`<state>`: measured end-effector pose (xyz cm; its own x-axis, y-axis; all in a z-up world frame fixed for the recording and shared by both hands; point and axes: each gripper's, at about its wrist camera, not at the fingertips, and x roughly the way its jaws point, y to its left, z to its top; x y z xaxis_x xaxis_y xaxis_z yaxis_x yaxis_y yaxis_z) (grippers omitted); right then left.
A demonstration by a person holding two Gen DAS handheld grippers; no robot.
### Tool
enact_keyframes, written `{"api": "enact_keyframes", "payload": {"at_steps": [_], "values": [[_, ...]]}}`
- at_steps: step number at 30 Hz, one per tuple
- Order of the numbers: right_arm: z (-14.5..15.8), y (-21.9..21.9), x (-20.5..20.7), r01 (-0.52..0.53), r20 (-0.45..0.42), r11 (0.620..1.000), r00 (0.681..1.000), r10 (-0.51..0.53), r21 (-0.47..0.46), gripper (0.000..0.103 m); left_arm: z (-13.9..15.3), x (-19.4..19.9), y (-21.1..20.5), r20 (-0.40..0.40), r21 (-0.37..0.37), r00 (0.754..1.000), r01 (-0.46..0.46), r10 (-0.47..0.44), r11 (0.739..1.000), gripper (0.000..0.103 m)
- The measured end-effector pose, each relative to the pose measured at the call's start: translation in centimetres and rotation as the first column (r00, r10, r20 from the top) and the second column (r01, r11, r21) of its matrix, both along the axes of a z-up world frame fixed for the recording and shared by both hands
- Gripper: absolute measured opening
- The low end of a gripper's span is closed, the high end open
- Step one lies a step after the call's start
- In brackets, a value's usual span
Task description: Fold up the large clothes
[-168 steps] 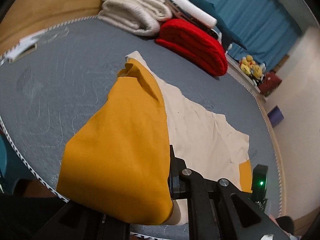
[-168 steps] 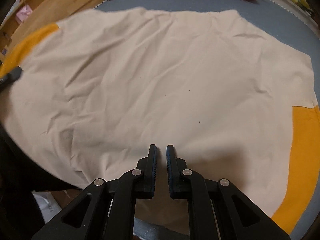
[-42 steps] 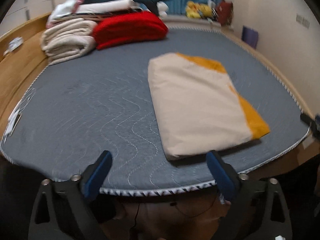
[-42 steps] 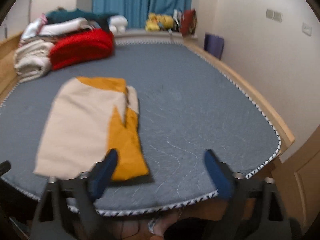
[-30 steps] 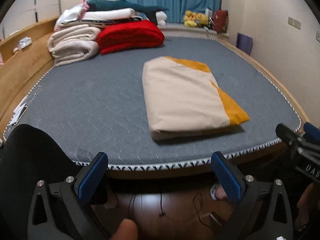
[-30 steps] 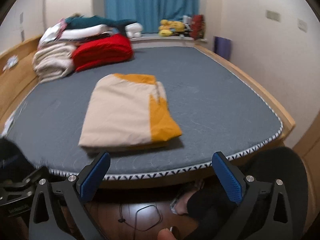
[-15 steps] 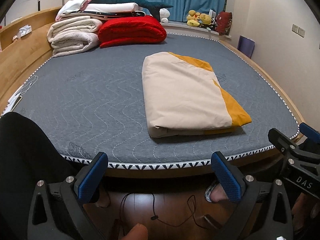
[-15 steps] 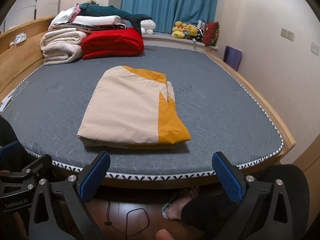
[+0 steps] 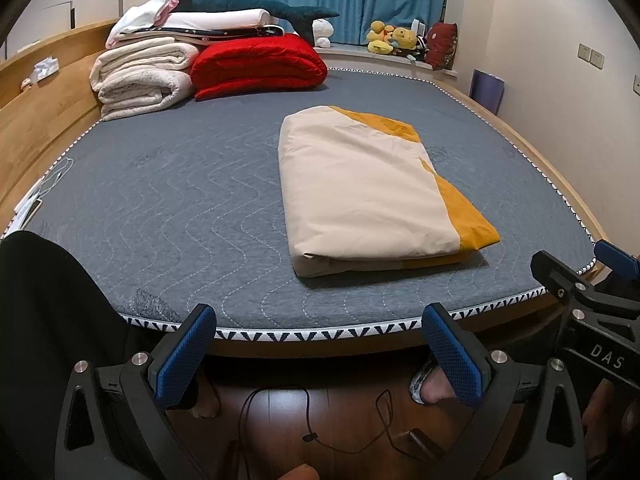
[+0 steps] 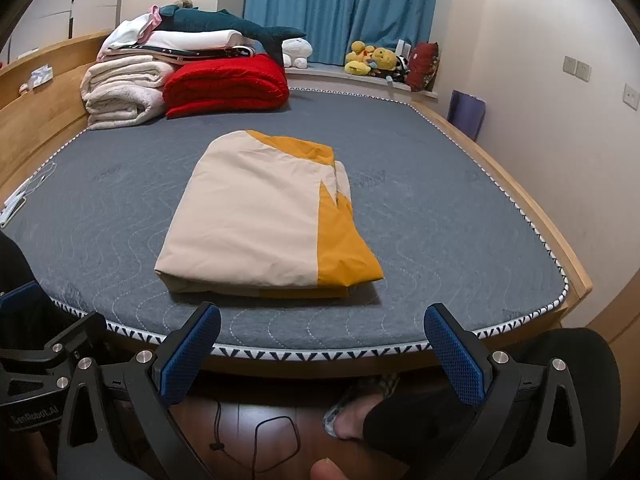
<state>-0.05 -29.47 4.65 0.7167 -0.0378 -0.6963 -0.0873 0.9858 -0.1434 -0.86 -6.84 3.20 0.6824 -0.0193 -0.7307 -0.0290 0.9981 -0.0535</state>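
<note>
You hold both grippers back from the foot of the bed, over the dark wooden floor, and neither touches anything. Your left gripper has its jaws spread wide and empty, the blue textured pads facing each other across a broad gap; your right gripper shows the same wide, empty spread. The cream and mustard-yellow folded garment lies flat as a thick rectangle on the grey quilted mattress, near the foot edge and well apart from the rolled cream blankets and the folded red quilt stacked at the far end. A blue curtain hangs behind them.
</note>
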Motion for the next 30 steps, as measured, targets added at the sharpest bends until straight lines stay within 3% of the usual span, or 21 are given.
{"api": "enact_keyframes", "payload": {"at_steps": [30], "values": [[-0.11,0.20,-0.03,0.002,0.001,1.000,1.000,-0.002,0.000,0.101,0.17,0.09,-0.56,-0.003,-0.006,1.000,0.009,-0.009,1.000,0.103]]}}
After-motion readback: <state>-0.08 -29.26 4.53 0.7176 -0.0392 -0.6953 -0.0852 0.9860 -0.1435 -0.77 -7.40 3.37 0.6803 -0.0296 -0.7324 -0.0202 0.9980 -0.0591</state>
